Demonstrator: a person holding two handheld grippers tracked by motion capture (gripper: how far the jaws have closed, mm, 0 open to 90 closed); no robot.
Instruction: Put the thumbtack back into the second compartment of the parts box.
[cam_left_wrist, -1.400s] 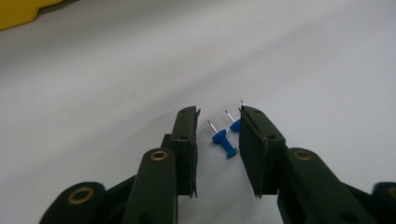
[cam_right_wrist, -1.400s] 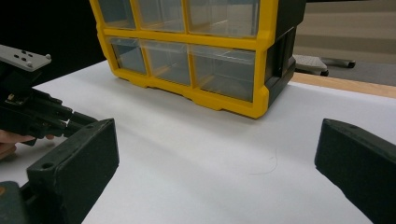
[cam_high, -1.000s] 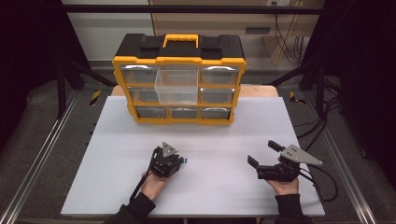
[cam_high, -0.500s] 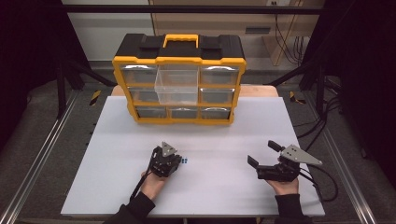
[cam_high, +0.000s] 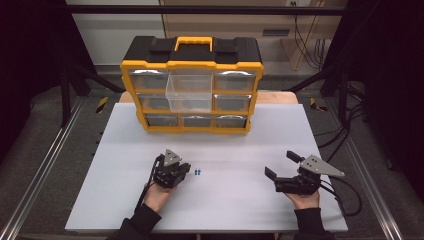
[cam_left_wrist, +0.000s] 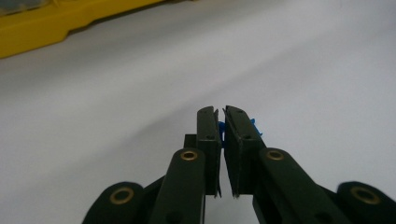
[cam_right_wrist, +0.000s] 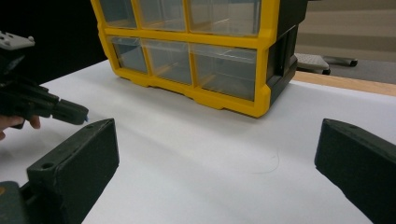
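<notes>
Left gripper (cam_left_wrist: 221, 122) lies low on the table (cam_high: 225, 210), jaws closed on 1 blue piece (cam_left_wrist: 221, 129); 2 blue pieces (cam_high: 197, 172) beside it. Right gripper (cam_high: 281, 164) rests open.

White table surface (cam_high: 235, 210), flat, matte. A yellow-and-black drawer organizer (cam_high: 192, 85) stands at its far edge, centred, one clear drawer (cam_high: 189, 92) of its middle column pulled out toward the person. Small blue parts (cam_high: 198, 172) lie on the near-left area, well apart from the organizer.
</notes>
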